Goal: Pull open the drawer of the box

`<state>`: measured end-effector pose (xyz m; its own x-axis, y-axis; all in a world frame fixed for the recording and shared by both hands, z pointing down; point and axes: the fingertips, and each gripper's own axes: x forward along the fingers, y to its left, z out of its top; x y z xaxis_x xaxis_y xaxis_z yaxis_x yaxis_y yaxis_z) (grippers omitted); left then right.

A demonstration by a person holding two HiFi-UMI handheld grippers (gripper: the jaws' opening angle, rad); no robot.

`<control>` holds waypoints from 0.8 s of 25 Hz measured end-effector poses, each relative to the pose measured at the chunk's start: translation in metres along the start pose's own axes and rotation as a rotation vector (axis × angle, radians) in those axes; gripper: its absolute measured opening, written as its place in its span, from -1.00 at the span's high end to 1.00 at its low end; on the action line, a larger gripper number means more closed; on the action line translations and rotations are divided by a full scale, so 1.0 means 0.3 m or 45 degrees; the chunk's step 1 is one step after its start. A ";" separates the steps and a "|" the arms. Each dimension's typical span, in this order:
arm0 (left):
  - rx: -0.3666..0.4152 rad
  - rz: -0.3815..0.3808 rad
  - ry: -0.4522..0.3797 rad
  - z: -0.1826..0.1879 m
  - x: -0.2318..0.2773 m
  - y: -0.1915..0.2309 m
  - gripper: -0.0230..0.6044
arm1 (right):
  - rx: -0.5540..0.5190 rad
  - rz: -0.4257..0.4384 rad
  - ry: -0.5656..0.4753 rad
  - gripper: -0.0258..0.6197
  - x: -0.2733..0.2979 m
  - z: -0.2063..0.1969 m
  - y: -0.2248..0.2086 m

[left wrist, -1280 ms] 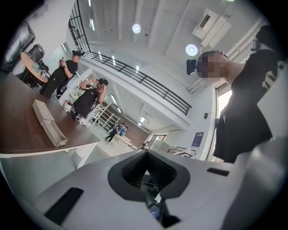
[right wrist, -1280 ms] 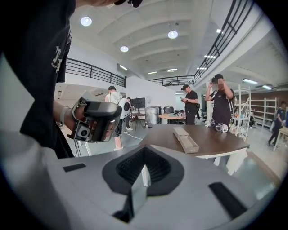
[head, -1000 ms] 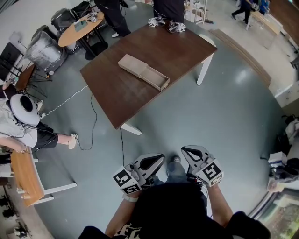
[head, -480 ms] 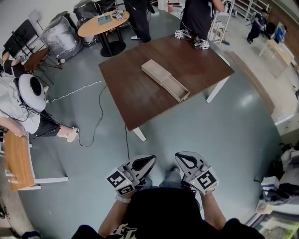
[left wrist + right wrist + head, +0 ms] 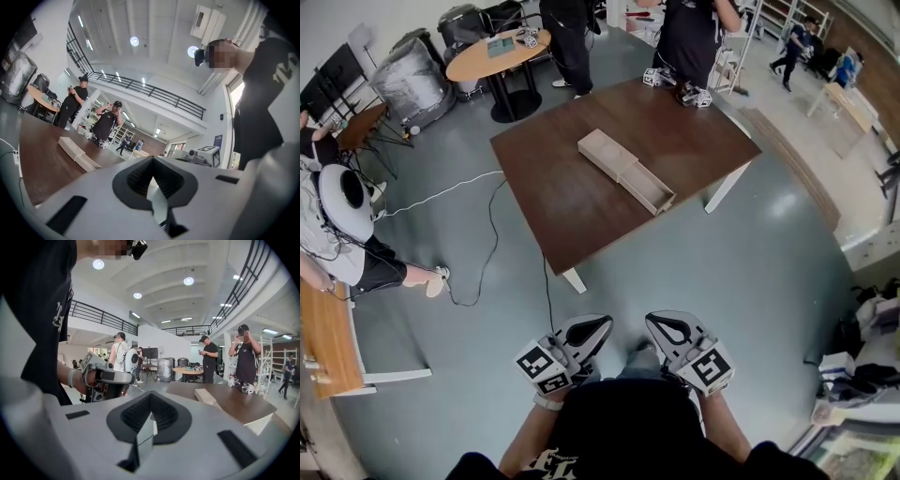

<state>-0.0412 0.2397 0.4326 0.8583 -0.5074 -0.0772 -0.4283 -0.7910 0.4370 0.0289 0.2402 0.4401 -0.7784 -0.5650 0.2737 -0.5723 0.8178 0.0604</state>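
A long beige box [image 5: 602,150] lies on the dark brown table [image 5: 572,202], with its drawer [image 5: 649,190] drawn out toward the table's near right corner. Both grippers hang close to my body, well short of the table across bare floor. My left gripper [image 5: 598,322] is shut with nothing in it, and my right gripper [image 5: 654,322] is shut and empty too. The left gripper view shows the shut left gripper [image 5: 152,180] with the box [image 5: 77,152] far off. In the right gripper view the right gripper [image 5: 151,416] points past the box [image 5: 208,396].
Two spare grippers [image 5: 677,87] rest on the table's far edge, where people [image 5: 692,33] stand. A round wooden table [image 5: 495,52] stands at the back left. A person sits at the left [image 5: 337,230]. A cable [image 5: 483,248] trails over the grey floor.
The head view has swung, so the table now sits lower and more central. Both grippers stay shut by my body, drawn slightly closer together. The drawer stands out as before.
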 end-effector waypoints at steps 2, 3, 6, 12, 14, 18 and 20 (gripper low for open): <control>0.012 -0.028 -0.007 0.006 0.024 -0.004 0.91 | 0.030 -0.024 -0.001 0.96 -0.003 -0.008 -0.018; 0.023 -0.040 -0.010 0.008 0.037 -0.006 0.91 | 0.036 -0.032 0.007 0.96 -0.002 -0.014 -0.028; 0.076 -0.039 0.013 0.013 0.066 0.014 0.91 | 0.010 -0.031 0.013 0.96 0.011 0.004 -0.041; 0.075 -0.067 0.041 0.011 0.080 -0.008 0.91 | 0.001 -0.045 0.012 0.96 0.007 0.028 -0.045; 0.076 -0.084 0.072 -0.023 0.072 -0.005 0.91 | -0.010 -0.050 0.034 0.96 0.017 0.021 -0.041; 0.043 -0.105 0.115 -0.045 0.077 -0.007 0.91 | -0.097 -0.050 0.025 0.96 0.013 0.058 -0.033; 0.040 -0.134 0.128 -0.038 0.085 -0.024 0.91 | -0.094 -0.027 0.016 0.96 -0.012 0.084 -0.013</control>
<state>-0.0131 0.2364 0.4377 0.9223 -0.3854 -0.0300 -0.3417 -0.8492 0.4026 0.0273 0.2362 0.4148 -0.7629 -0.5810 0.2838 -0.5674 0.8120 0.1368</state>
